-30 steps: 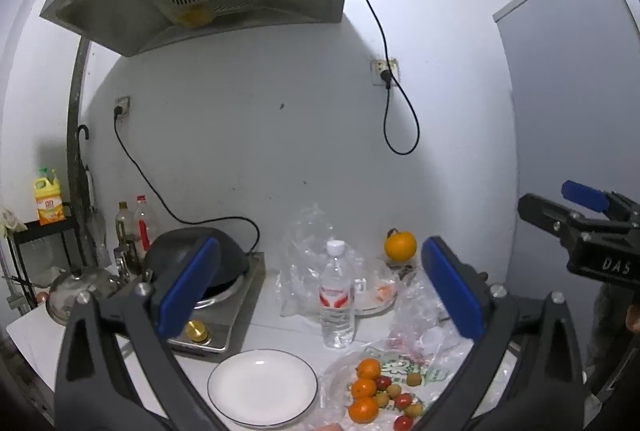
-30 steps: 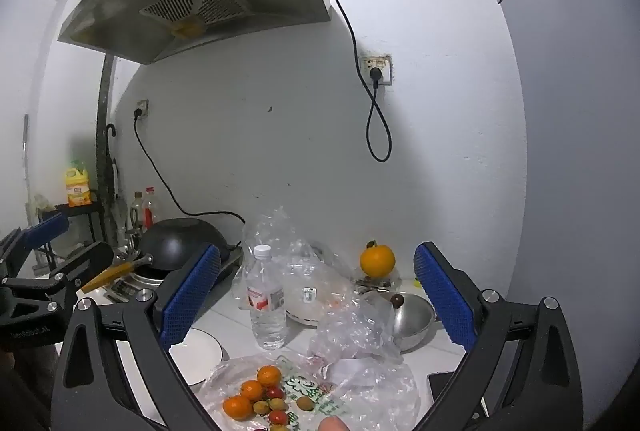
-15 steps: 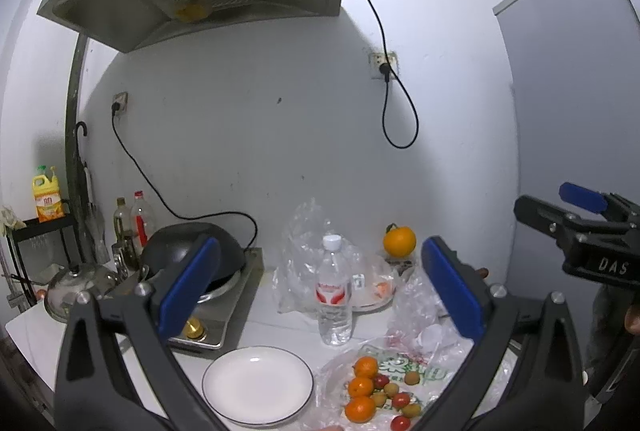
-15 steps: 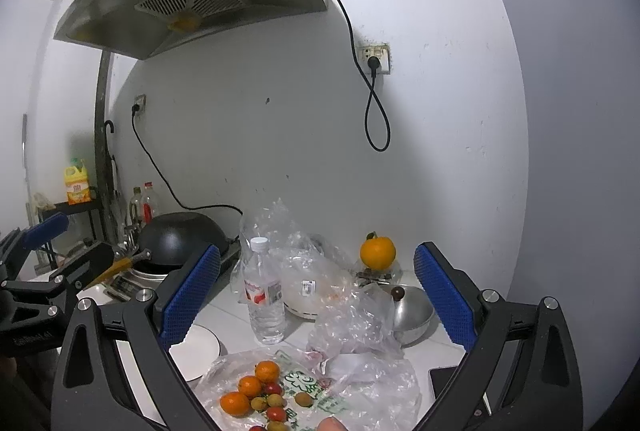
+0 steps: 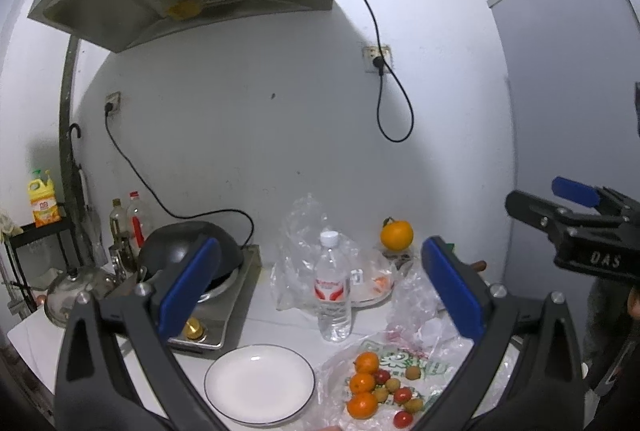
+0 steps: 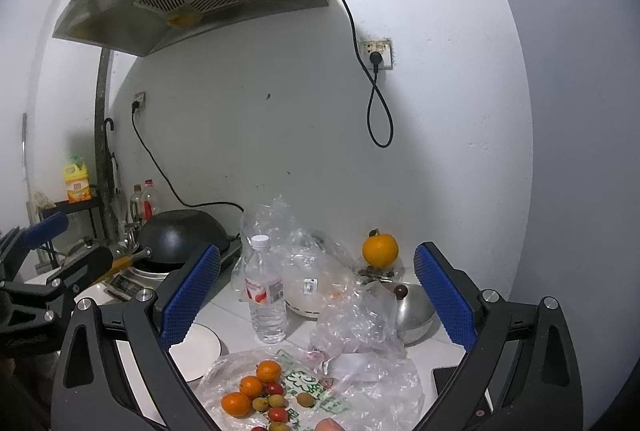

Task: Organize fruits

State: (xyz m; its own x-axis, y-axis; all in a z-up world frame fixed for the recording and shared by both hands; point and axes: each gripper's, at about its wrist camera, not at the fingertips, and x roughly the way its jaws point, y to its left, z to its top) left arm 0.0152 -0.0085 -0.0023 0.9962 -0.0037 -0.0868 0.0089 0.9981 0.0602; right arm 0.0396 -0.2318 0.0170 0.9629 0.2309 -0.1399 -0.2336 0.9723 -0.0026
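Orange tangerines [image 5: 362, 383], red tomatoes [image 5: 402, 395] on plastic bag [image 6: 372, 383], both hand-held grippers [image 5: 320, 291] [image 6: 316, 295] wide

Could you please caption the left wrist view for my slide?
Open left gripper above white plate and fruit pile on plastic bag.
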